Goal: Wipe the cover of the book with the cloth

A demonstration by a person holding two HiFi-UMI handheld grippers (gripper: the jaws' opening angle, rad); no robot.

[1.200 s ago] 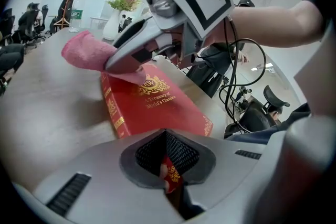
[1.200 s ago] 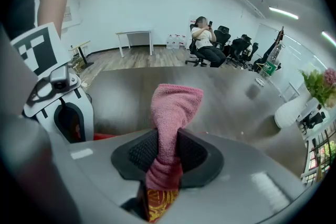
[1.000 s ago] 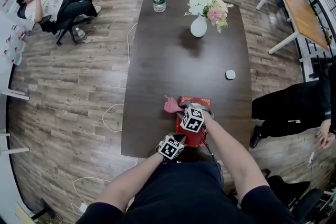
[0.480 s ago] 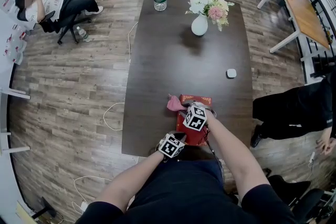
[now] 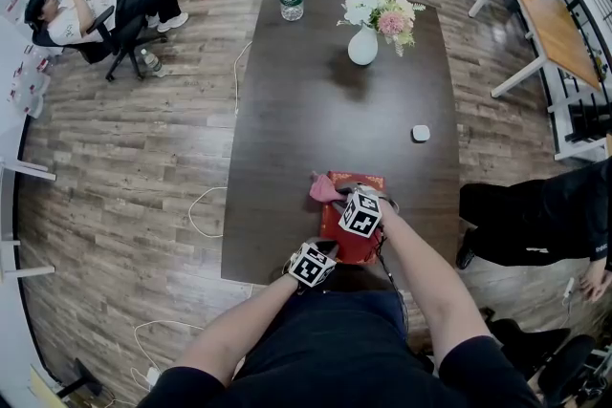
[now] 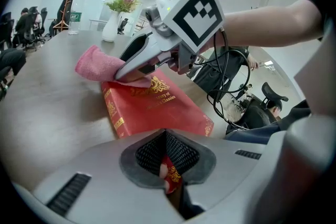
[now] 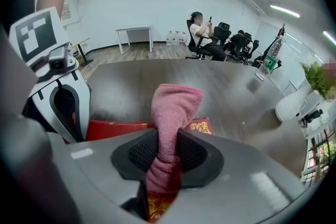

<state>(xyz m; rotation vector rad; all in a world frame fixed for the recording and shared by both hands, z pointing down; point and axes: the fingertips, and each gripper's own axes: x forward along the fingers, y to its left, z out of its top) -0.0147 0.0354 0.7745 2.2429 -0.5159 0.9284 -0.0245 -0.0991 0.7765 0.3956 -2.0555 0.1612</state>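
Surface [image 5: 325, 110]: dark, long.
Book [image 6: 152, 107]: red, lying flat, near corner clamped in left tongs [image 6: 167, 173].
Cloth [image 7: 174, 105]: pink, clamped in right tongs [image 7: 163, 157], pressed on the cover's far end.
Progress: wiping apparently under way; the cover nearer the left tongs likely remains.

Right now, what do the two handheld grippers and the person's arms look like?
The left gripper and right gripper both have pale grey shells, black mesh pads and a white cube with black square markers. Black cables trail from the right one. The person wears a dark top with short sleeves.
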